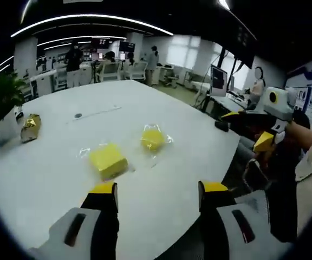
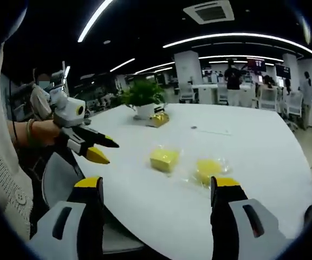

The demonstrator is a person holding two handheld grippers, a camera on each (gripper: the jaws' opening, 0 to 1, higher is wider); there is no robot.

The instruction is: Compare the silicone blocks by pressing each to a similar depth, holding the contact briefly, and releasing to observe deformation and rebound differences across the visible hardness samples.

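Note:
Two yellow silicone blocks lie on clear wrappers on the white round table [image 1: 64, 173]. The squarer block [image 1: 108, 160] [image 2: 164, 159] is the left one in both views; the rounder, flatter block [image 1: 153, 138] [image 2: 207, 169] lies to its right. My left gripper [image 1: 158, 196] hovers open a short way in front of the squarer block, touching nothing. My right gripper [image 2: 158, 189] is open too, held off the table's near edge. Each gripper also shows from the side in the other's view: the right one [image 1: 253, 127] and the left one [image 2: 103, 149], both with jaws apart and nothing between them.
A potted plant [image 1: 1, 105] [image 2: 144, 97] and a small gold box [image 1: 30, 128] [image 2: 158, 119] stand at the table's far side. A thin stick and a dark dot lie mid-table [image 1: 93, 114]. Desks, chairs and standing people fill the office behind. A person's sleeve [image 2: 4, 179] is close on the left.

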